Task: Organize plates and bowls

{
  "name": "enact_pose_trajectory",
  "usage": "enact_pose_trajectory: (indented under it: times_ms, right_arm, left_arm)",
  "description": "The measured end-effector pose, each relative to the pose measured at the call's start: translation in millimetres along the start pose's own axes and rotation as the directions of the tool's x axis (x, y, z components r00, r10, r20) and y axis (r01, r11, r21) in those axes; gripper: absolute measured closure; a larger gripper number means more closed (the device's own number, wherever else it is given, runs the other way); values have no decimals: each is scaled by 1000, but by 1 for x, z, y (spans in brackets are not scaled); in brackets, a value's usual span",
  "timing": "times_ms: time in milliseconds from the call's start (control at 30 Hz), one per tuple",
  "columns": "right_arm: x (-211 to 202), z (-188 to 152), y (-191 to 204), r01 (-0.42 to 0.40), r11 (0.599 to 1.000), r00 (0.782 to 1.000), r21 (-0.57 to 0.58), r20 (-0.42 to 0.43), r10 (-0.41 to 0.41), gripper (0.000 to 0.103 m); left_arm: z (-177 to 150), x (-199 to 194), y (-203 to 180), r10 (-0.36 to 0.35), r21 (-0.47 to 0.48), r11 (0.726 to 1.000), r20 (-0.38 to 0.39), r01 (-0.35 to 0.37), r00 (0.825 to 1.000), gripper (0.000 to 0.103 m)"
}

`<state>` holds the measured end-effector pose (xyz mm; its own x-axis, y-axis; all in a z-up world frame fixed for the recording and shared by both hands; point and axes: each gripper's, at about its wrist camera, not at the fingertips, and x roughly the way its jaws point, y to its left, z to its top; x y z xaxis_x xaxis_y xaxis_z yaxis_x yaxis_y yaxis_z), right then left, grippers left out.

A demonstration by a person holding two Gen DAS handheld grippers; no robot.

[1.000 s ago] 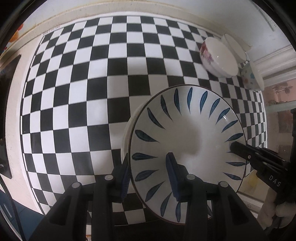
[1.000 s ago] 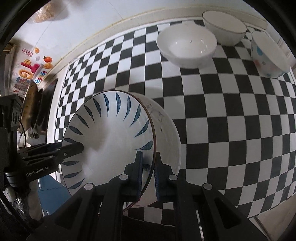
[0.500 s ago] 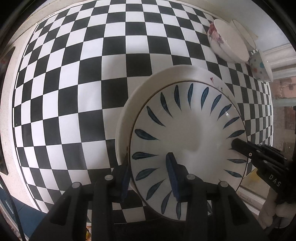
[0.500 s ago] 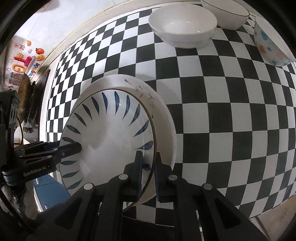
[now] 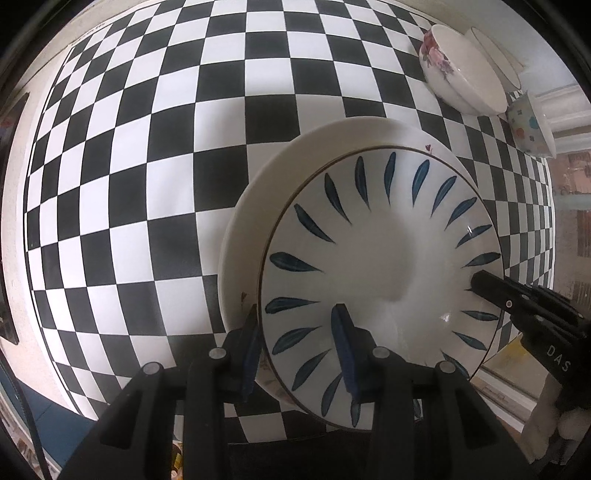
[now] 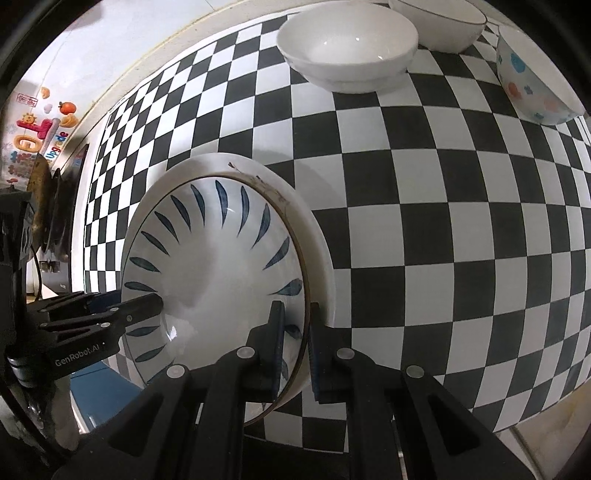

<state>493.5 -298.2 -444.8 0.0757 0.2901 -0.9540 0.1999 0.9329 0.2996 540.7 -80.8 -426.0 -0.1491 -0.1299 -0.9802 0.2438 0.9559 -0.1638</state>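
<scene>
Both grippers, left [image 5: 295, 339] and right [image 6: 295, 332], pinch opposite rims of the leaf plate [image 5: 384, 266] over a white plate [image 5: 251, 206].

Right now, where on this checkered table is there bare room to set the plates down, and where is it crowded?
The widest free patch is the checkered tabletop left of the blue-leaf plate and the plain white plate under it. A bare band separates the plates from the far bowls. Crowded: the far right corner, where the floral bowl, gold-rimmed white bowl and dotted bowl cluster.

Blue-leaf white plate [image 5: 384, 258] over a black-and-white checkered cloth [image 5: 147, 184].
</scene>
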Motion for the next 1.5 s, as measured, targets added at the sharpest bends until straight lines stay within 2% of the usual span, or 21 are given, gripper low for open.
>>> enact_pose_trajectory:
  times_ms: [333, 600, 900, 1133, 1300, 1500]
  right_arm:
    - [0, 2, -11, -42, 997, 997, 72, -63, 46, 90]
    - [-4, -5, -6, -18, 999, 996, 35, -85, 21, 90]
    - [-10, -6, -10, -11, 999, 997, 51, -76, 15, 90]
    - [-28, -8, -10, 17, 1000, 999, 12, -52, -17, 90]
    - [-46, -12, 1, 26, 999, 999, -41, -41, -27, 90]
    - [-91, -21, 22, 53, 991, 998, -123, 30, -50, 90]
  left_arm:
    - [-3, 1, 7, 14, -40, 999, -27, -15, 1000, 68]
    - [-13, -4, 10, 28, -63, 998, -14, -29, 999, 68]
    - [-21, -11, 6, 44, -94, 995, -1, -44, 999, 68]
    - [-32, -17, 2, 75, -110, 991, 17, -72, 997, 68]
    - [-38, -39, -11, 119, -109, 988, 71, -111, 990, 68]
    - [-52, -95, -27, 173, -109, 982, 192, -154, 966, 68]
